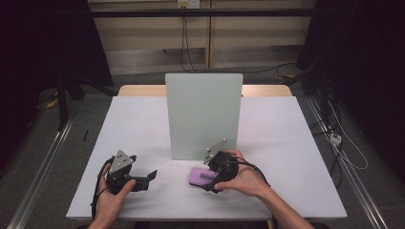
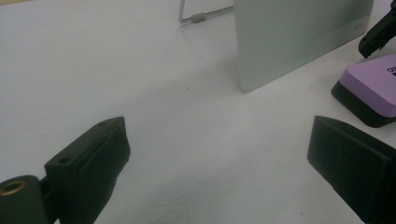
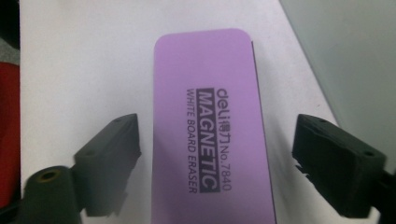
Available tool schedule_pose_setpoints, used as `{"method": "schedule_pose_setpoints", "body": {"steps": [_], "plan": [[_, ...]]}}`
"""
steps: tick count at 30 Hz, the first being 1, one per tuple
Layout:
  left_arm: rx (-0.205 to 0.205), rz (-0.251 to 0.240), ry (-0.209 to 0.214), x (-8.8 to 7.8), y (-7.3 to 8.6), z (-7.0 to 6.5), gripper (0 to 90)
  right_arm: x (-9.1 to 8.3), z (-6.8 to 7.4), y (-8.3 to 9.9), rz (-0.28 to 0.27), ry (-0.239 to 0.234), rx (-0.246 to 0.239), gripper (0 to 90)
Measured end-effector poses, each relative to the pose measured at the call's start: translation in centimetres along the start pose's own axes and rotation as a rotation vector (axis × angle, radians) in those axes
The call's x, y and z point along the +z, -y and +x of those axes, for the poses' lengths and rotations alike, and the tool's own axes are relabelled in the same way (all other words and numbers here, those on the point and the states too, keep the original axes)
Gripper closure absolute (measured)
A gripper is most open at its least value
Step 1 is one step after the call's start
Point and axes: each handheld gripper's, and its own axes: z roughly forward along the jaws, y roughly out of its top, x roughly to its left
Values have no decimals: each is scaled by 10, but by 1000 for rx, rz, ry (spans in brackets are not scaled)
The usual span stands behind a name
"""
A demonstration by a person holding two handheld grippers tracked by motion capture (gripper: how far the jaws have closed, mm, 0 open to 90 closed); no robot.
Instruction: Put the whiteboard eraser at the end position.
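Purple eraser [image 3: 212, 126] lying flat near the table's [image 1: 286, 143] front edge, between wide-open right gripper [image 3: 215, 158]; left gripper [image 2: 219, 158] open, empty.

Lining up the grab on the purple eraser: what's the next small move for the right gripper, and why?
Probably close the right gripper. Its jaws stand open on either side of the whiteboard eraser, which lies flat on the table between them with a gap on each side.

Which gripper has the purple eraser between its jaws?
The right gripper: the eraser lies between its open jaws, untouched. The left gripper has bare table between its jaws.
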Motion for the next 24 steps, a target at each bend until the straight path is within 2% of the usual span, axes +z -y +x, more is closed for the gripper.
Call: {"method": "schedule_pose_setpoints", "body": {"steps": [5, 14, 20, 22, 24], "plan": [[-2, -1, 3, 0, 0, -1, 55, -6, 1, -1, -50, 31, 5, 86], [-1, -5, 0, 0, -1, 0, 55, -11, 2, 0, -85, 22, 24, 87], [-5, -4, 0, 1, -1, 0, 54, -20, 1, 0, -121, 52, 85, 108], [-2, -6, 0, 1, -1, 0, 54, -23, 0, 0, -144, 75, 92, 102], [-3, -7, 1, 1, -1, 0, 55, -26, -1, 1, -176, 90, 128, 101]]}}
